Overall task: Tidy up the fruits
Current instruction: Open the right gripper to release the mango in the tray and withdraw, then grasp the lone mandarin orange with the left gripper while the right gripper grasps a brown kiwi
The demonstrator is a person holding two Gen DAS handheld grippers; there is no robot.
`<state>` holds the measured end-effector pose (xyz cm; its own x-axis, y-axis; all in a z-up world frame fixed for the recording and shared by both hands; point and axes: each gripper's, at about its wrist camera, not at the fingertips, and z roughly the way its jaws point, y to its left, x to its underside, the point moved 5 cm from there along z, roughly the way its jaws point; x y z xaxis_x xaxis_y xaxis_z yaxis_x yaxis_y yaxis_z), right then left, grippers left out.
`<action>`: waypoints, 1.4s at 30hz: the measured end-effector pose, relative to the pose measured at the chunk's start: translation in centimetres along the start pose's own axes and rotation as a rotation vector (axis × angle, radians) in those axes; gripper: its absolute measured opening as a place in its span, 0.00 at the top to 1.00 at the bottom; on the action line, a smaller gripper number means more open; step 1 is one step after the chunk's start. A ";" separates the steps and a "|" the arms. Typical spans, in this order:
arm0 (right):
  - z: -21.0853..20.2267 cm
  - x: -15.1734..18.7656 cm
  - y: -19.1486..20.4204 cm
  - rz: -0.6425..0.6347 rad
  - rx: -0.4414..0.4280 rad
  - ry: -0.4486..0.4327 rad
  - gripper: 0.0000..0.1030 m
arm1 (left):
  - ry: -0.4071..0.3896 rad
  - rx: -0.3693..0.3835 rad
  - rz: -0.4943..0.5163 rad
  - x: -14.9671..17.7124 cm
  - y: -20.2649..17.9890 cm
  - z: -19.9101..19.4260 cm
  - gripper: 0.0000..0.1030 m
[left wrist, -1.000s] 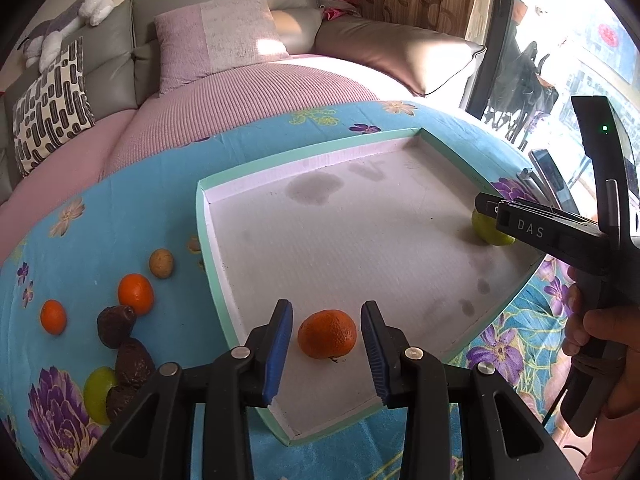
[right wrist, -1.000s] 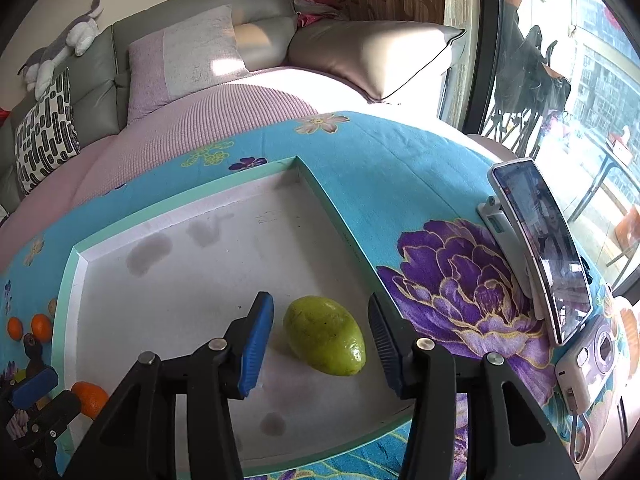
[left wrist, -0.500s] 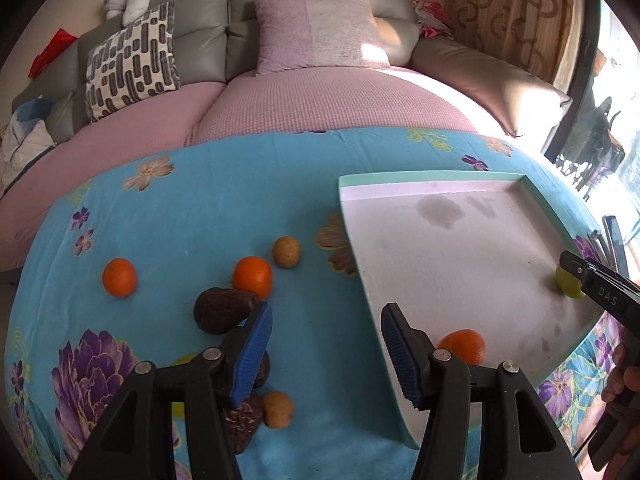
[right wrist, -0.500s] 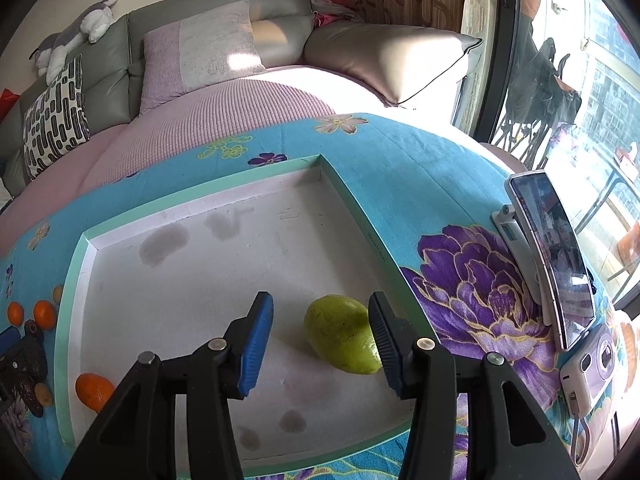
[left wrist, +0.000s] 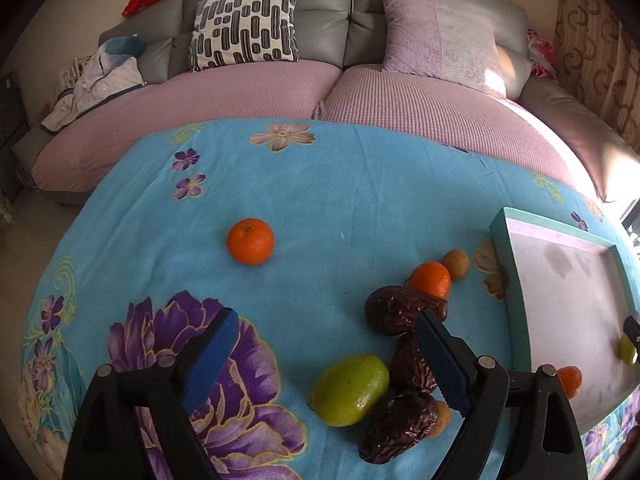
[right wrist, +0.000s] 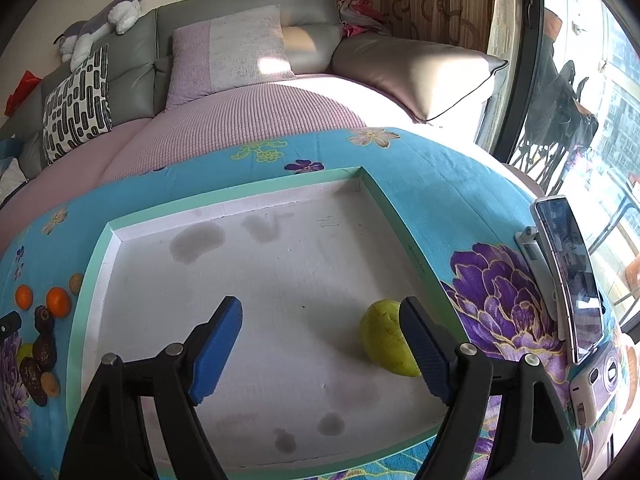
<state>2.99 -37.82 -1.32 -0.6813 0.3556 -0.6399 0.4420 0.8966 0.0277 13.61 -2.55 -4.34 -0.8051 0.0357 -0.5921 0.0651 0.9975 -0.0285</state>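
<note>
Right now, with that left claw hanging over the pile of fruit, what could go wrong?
The green fruit lies packed against dark wrinkled fruits, so the open left gripper might pinch two together or knock one rolling across the cloth. In the tray, the other green fruit sits close to the right gripper's finger, which could nudge it on moving away.

- Tablecloth (left wrist: pixel 340 184): sky blue, printed with big purple flowers and small pink ones.
- Tray (right wrist: pixel 224 210): mint-green rim, white floor with grey blotches.
- Loose fruit on cloth: bright orange tangerine (left wrist: pixel 250 247), yellow-green mango (left wrist: pixel 349 390), dark brown wrinkled dates (left wrist: pixel 394 314), small tan fruit (left wrist: pixel 455 264).
- Fruit in tray (right wrist: pixel 386 336): yellow-green.
- Gripper pads (right wrist: pixel 218 350): blue on black arms.
- Sofa (left wrist: pixel 320 4): grey; seat cover mauve.
- Cushion (left wrist: pixel 245 24): white with black dashes.
</note>
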 end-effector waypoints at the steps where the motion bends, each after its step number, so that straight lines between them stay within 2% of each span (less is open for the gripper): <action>1: 0.0 0.0 0.2 -0.004 -0.002 -0.004 0.12 | 0.000 -0.007 -0.002 0.1 0.2 0.1 0.05; 2: 0.0 0.0 0.3 -0.007 -0.006 -0.009 0.07 | 0.001 -0.012 -0.001 0.0 0.3 0.2 0.02; 13: -1.1 -0.7 3.0 -0.022 -0.080 -0.084 0.06 | -0.021 -0.023 -0.006 0.0 1.0 -0.7 0.00; 17: -1.4 -0.9 4.2 -0.013 -0.129 -0.102 0.06 | -0.032 -0.027 -0.027 -0.2 2.1 -1.0 0.00; 25: -1.5 -0.9 7.1 -0.032 -0.175 -0.116 0.06 | -0.077 -0.024 -0.100 -0.7 4.7 -1.7 0.00; 30: -1.9 -1.0 10.2 -0.104 -0.200 -0.143 0.06 | -0.086 -0.012 -0.129 -0.9 6.3 -1.7 0.00; 33: -2.1 -0.8 12.5 -0.137 -0.245 -0.149 0.06 | -0.084 -0.008 -0.143 -0.9 7.1 -1.6 0.00; 42: -2.7 0.3 18.8 -0.183 -0.353 -0.154 0.06 | -0.111 0.063 -0.182 -1.4 9.0 -1.3 0.00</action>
<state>9.51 -20.16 1.07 -0.6229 0.1623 -0.7653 0.0763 0.9862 0.1471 14.53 6.49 -2.72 -0.7370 -0.1552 -0.6578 -0.0361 0.9809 -0.1910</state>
